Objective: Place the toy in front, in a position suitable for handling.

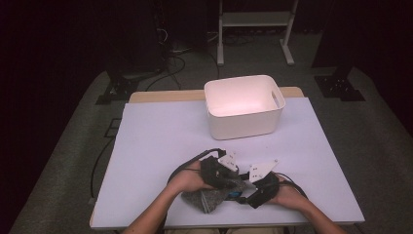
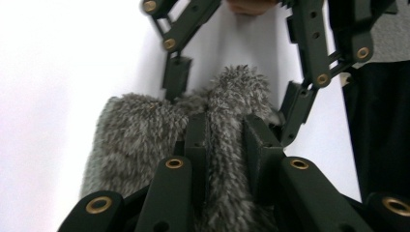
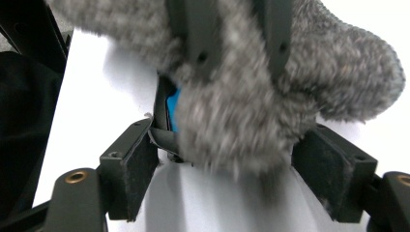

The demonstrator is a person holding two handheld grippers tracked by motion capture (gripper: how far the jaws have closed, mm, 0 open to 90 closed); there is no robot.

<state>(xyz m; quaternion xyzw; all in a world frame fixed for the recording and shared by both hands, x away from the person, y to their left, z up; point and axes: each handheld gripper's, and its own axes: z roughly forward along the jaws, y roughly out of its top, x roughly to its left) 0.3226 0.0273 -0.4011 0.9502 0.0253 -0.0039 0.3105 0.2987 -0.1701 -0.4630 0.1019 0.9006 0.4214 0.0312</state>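
A grey fuzzy cloth (image 1: 207, 199) lies bunched near the table's front edge, between the person's hands. My left gripper (image 1: 233, 183) is shut on a fold of it; in the left gripper view the two pads (image 2: 196, 140) pinch the fuzzy cloth (image 2: 135, 130). My right gripper (image 1: 242, 194) faces it from the right with its jaws spread wide. In the right gripper view its pads (image 3: 130, 174) stand on either side of the cloth (image 3: 348, 63), with a gap at the left pad. A small blue part (image 3: 173, 108) shows behind the fabric.
A white plastic bin (image 1: 243, 124) with handle cut-outs stands at the table's back centre. The white table top (image 1: 160, 141) spreads between bin and hands. Cables trail from both grippers. Beyond the table are a dark floor and a metal frame's legs (image 1: 253, 29).
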